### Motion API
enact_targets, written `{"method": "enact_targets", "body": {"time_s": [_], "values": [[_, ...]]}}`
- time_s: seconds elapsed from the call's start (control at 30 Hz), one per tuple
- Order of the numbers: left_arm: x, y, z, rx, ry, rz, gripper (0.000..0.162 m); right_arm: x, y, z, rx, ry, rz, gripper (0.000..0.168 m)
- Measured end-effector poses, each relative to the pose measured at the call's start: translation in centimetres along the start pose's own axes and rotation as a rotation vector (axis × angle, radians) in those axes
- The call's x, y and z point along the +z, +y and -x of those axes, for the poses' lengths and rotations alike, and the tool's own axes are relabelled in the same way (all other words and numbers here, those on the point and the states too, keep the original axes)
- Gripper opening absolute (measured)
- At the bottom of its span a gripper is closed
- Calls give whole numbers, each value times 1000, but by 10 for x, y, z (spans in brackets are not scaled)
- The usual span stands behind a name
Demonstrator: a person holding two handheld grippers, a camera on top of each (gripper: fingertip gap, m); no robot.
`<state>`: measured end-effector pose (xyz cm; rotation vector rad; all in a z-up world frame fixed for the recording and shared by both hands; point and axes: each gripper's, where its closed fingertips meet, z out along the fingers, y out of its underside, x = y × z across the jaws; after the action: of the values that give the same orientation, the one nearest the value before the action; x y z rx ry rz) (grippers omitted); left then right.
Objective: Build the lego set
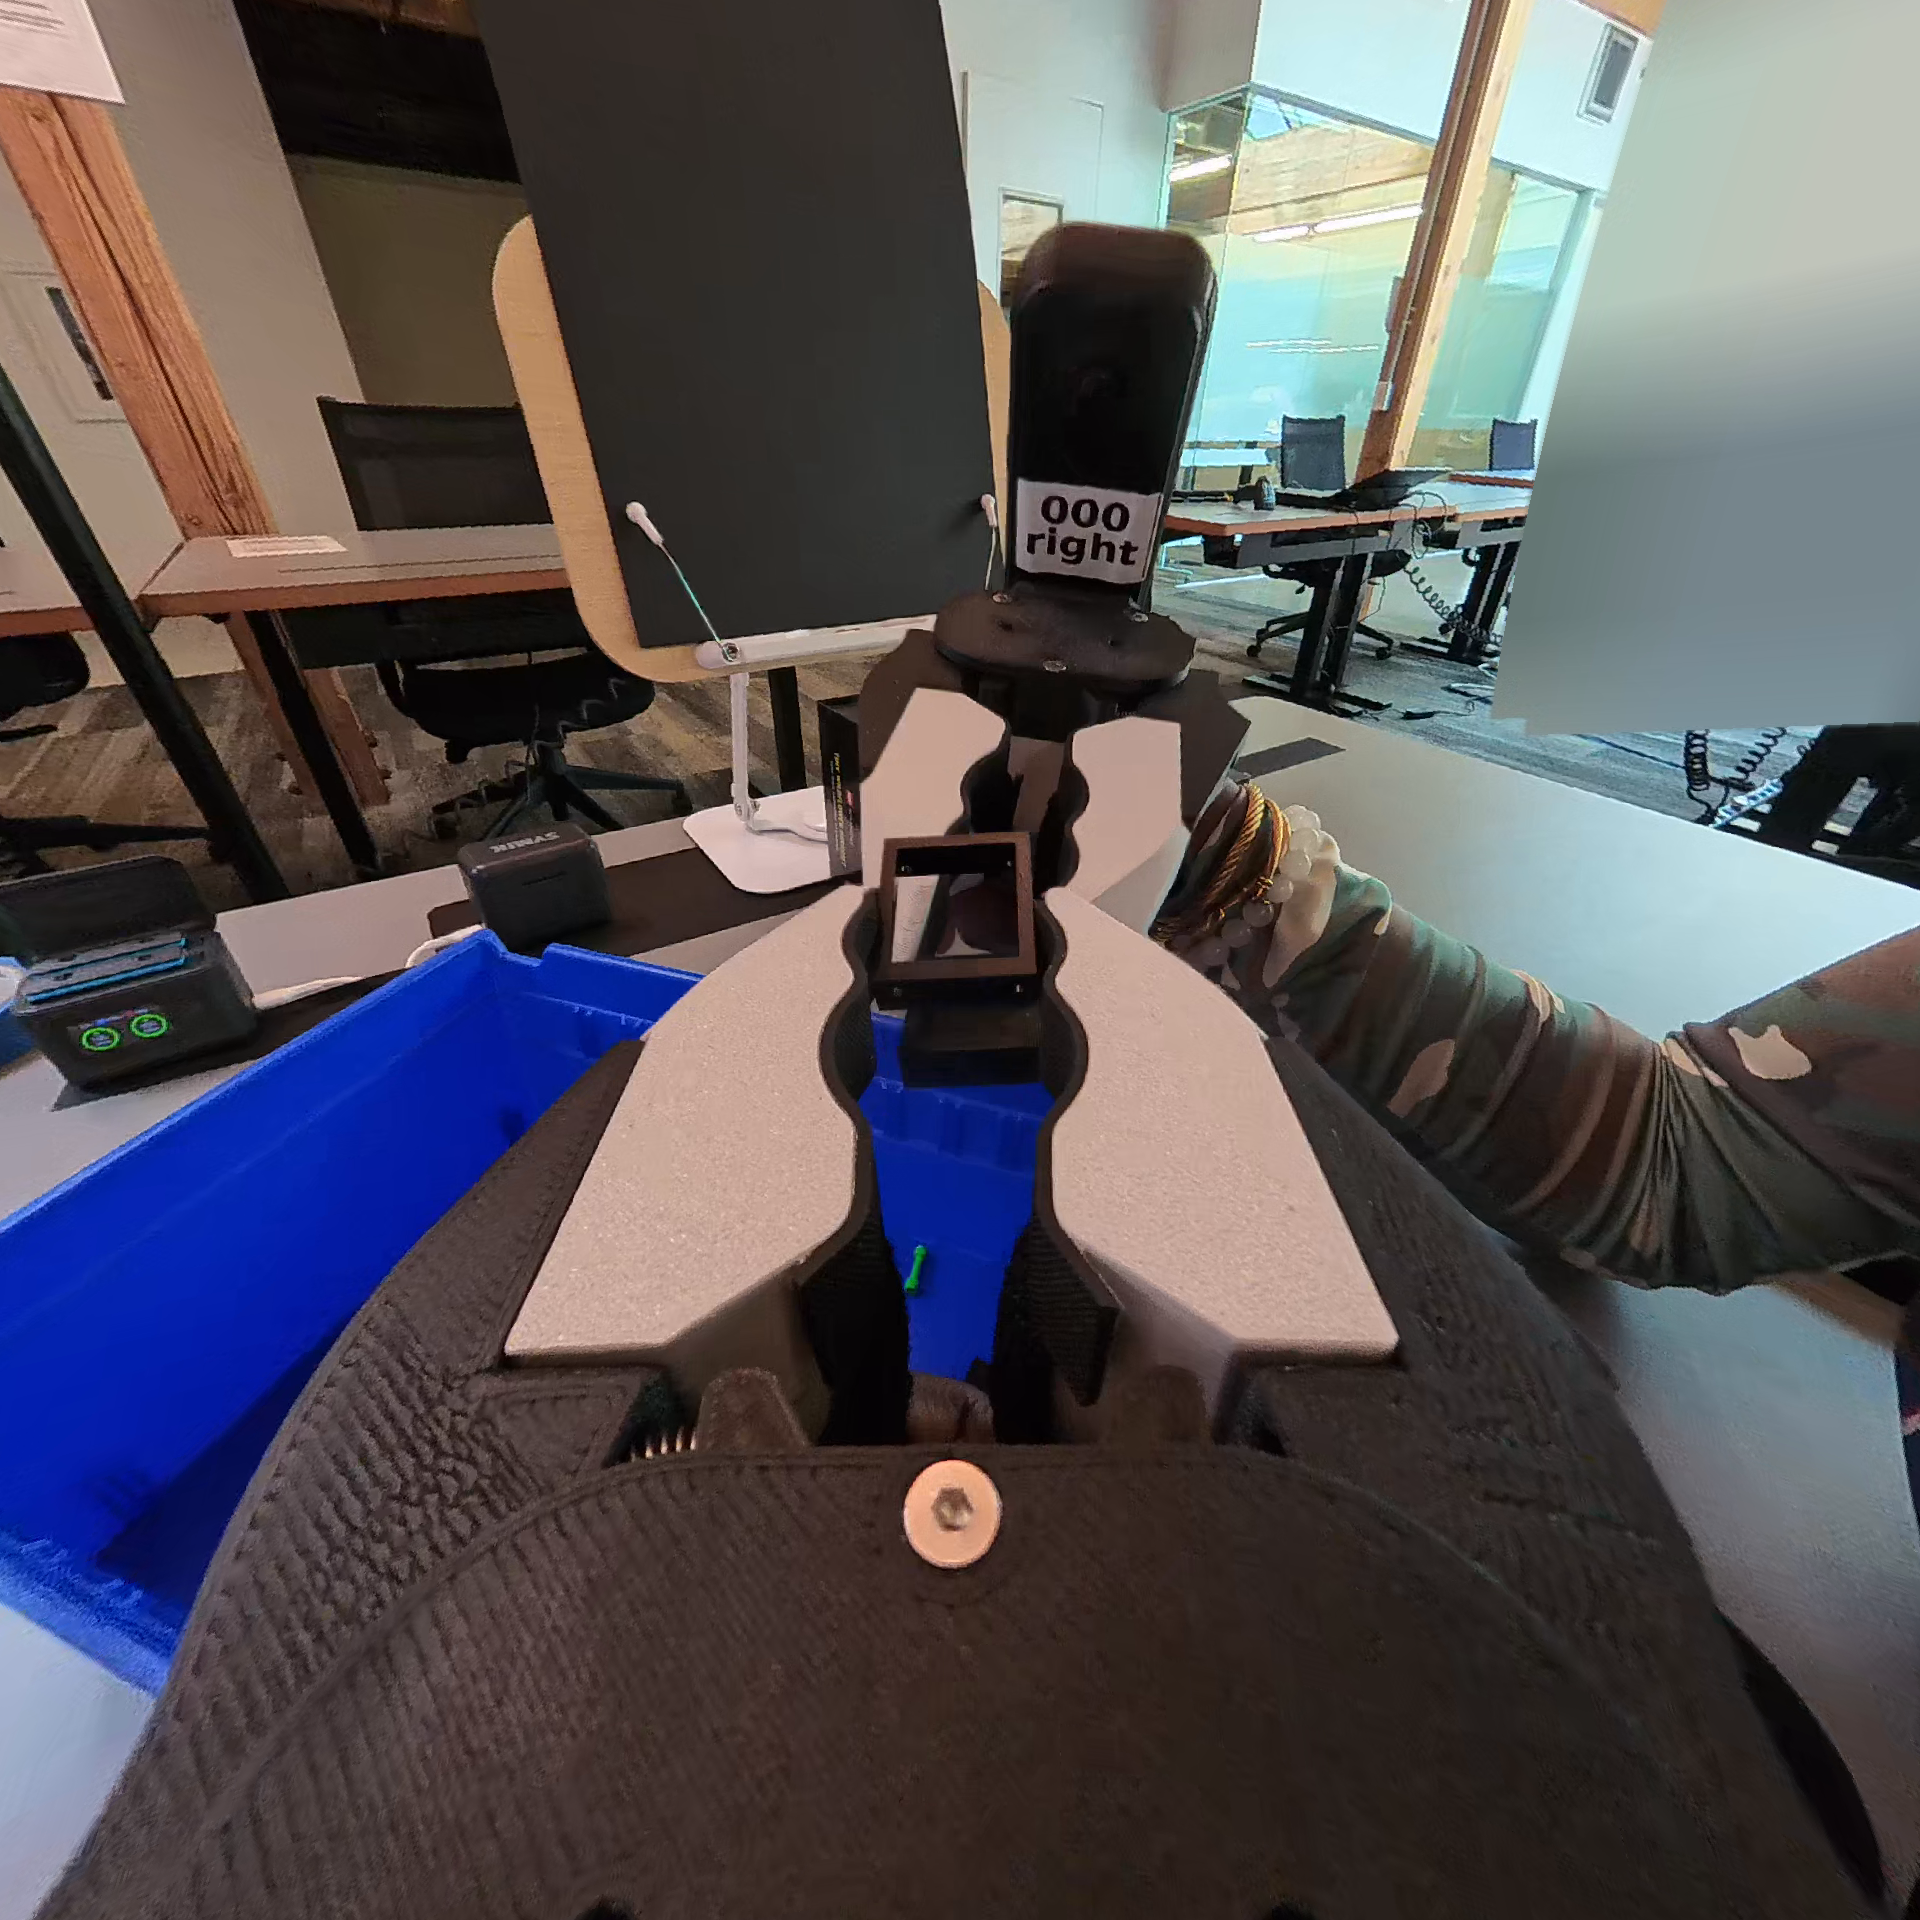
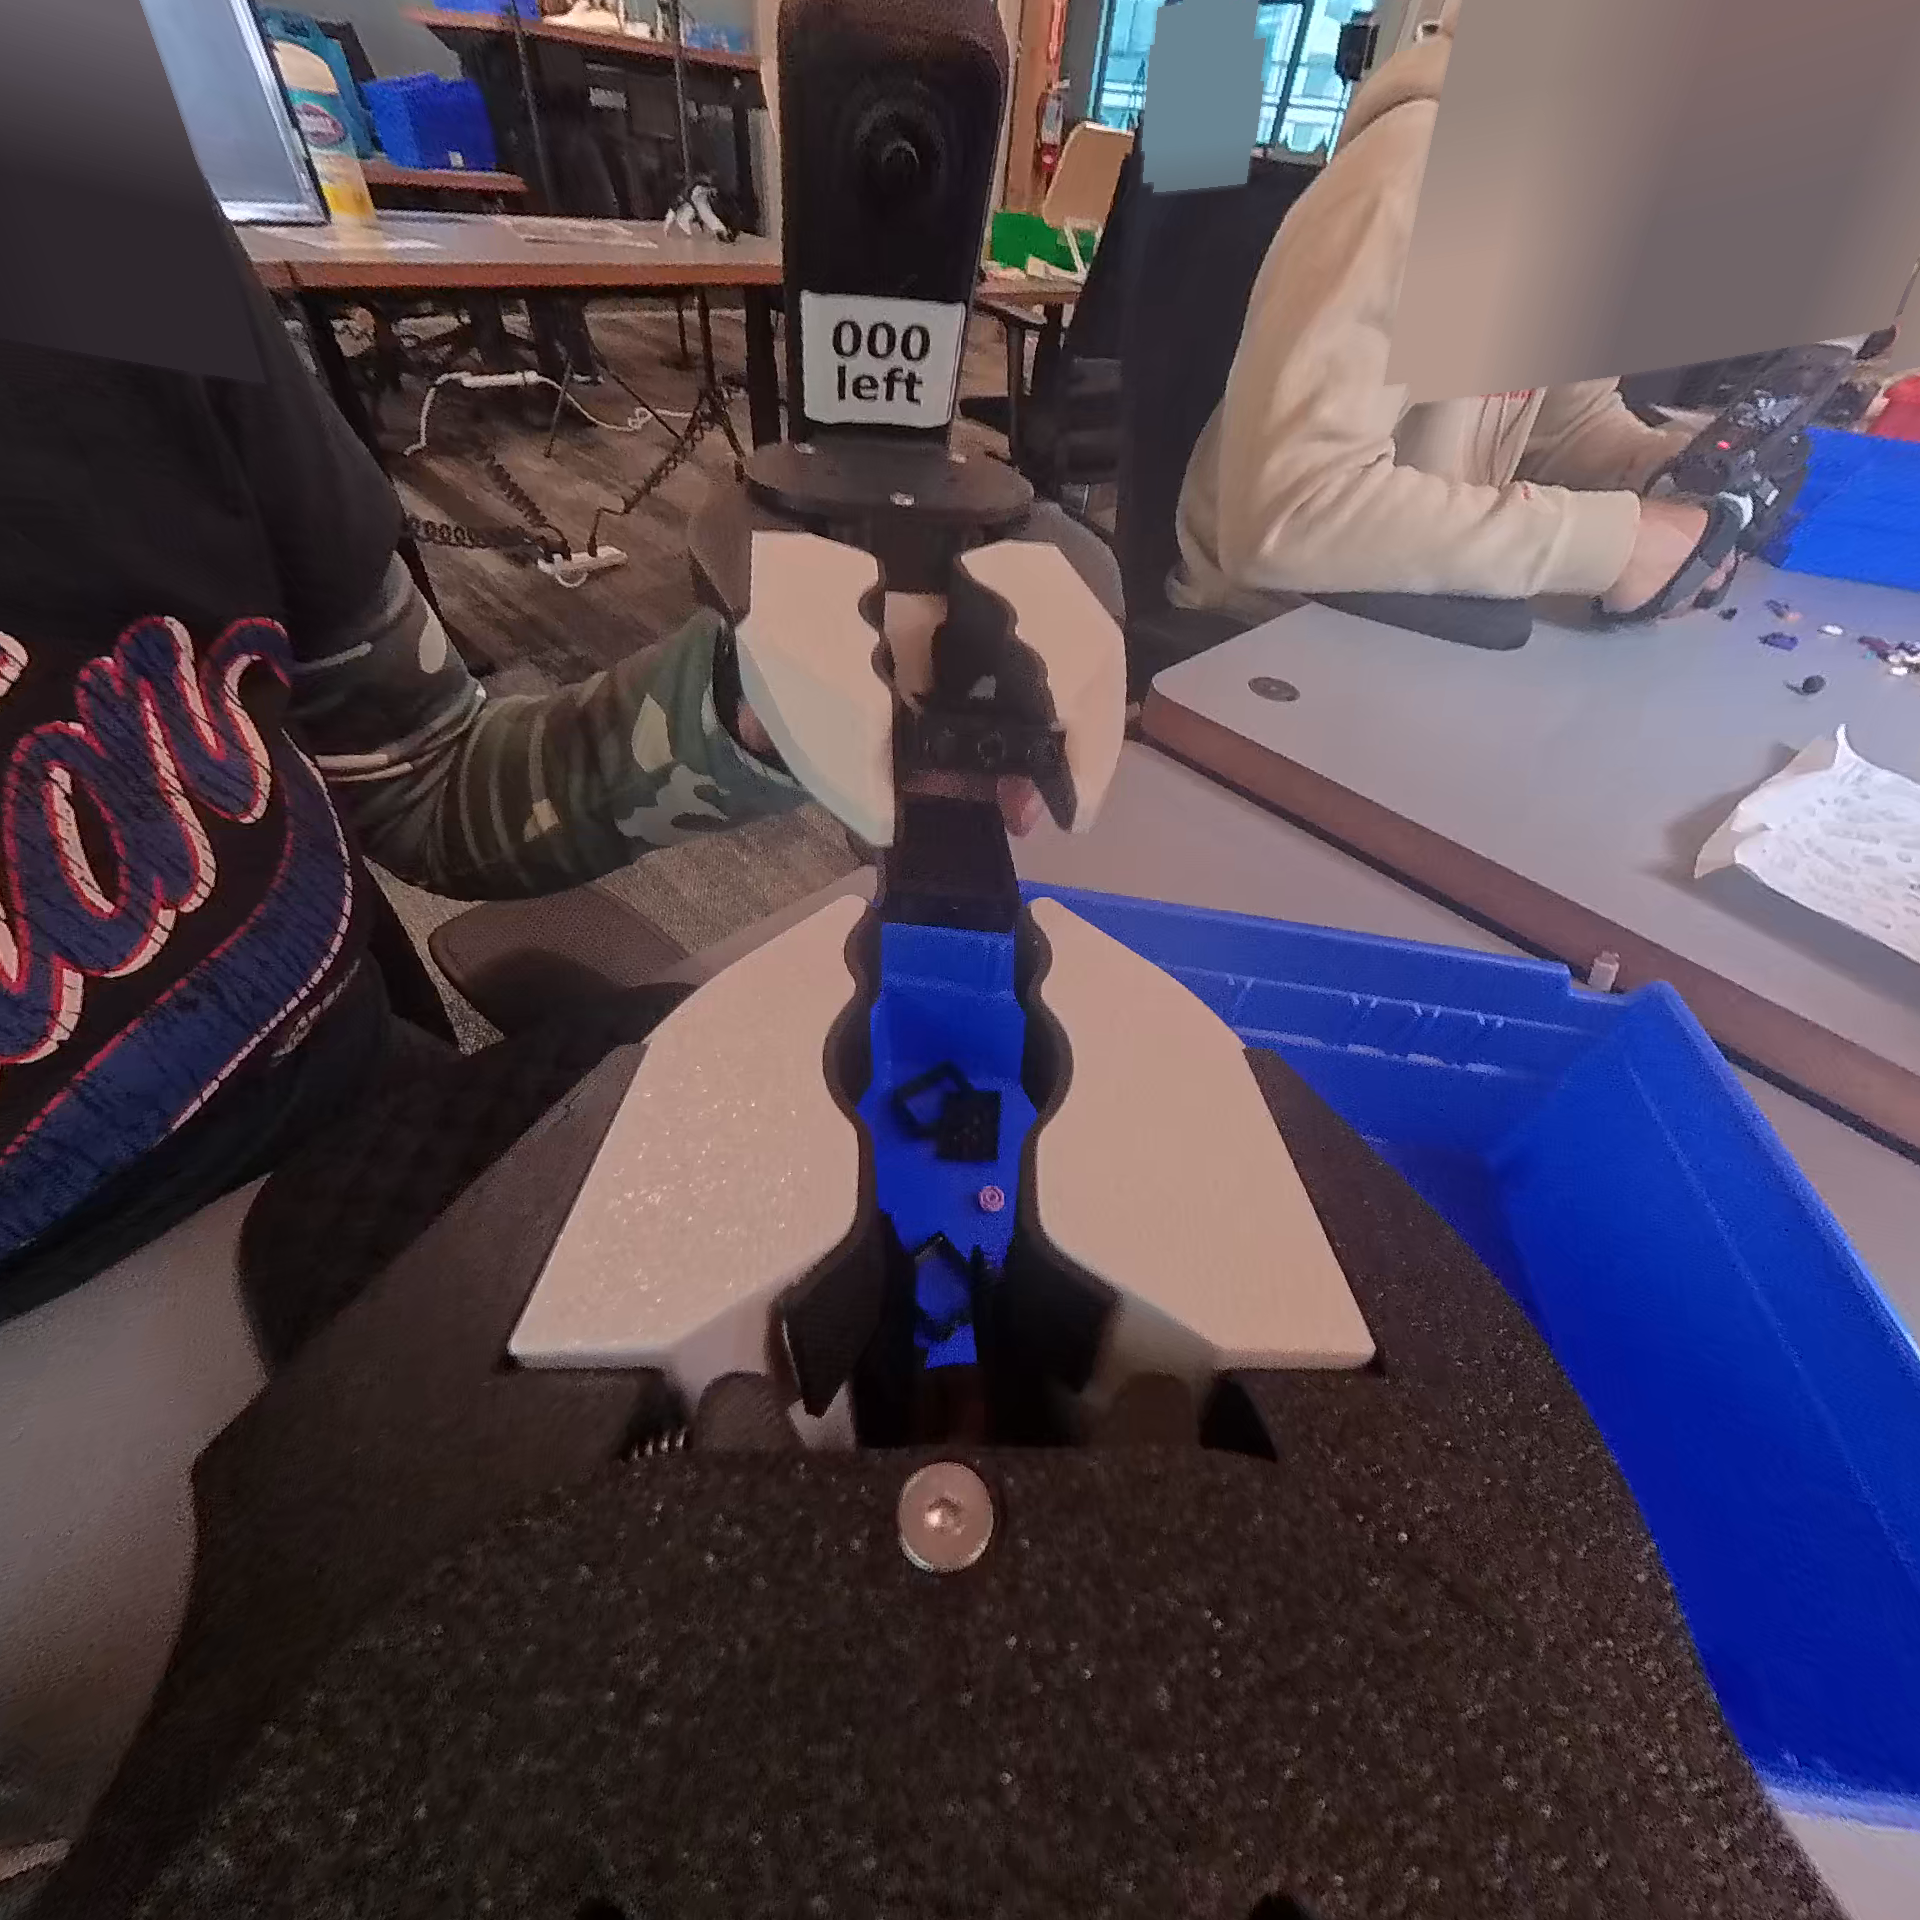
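Standing upright between left tool point(image 1: 956, 940) tips; black window frame point(image 1: 956, 920)

Black window-frame piece point(image 1: 957, 914): open rectangle, upright, clamped at the left gripper point(image 1: 957, 966) tips above the blue bin point(image 1: 312, 1122). Small green stick piece point(image 1: 914, 1268): loose on bin floor. Black square frames point(image 2: 925, 1101), black plate point(image 2: 971, 1127), pink round stud point(image 2: 991, 1198): loose on bin floor.

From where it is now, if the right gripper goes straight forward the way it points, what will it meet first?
Most likely the left gripper, which faces it head-on with a black lego frame shut between its fingertips. The gap looks short, but depth is unclear.
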<state>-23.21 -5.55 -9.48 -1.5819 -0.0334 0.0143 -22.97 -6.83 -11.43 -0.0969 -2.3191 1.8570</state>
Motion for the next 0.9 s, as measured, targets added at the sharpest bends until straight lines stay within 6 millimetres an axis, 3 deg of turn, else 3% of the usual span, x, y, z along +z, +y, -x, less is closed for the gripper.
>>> {"method": "enact_targets", "body": {"time_s": [0.1,0.23,0.47,0.6,0.7,0.8,0.9], "values": [[-4,-1,5,4,-22,1,28,-2,10,-4,19,20,53,25],[-11,5,18,31,-93,50,27,-5,50,-19,83,105,266,25],[-21,47,40,133,-234,304,27,-9,86,-37,142,198,442,26],[-19,61,40,177,-239,383,28,-8,76,-37,149,201,390,40],[-16,63,40,232,-254,404,28,-3,46,-28,133,146,232,39],[-13,55,40,316,-272,361,28,4,7,-18,159,59,25,36],[-10,37,33,403,-274,258,28,9,4,-19,185,43,0,37]]}}
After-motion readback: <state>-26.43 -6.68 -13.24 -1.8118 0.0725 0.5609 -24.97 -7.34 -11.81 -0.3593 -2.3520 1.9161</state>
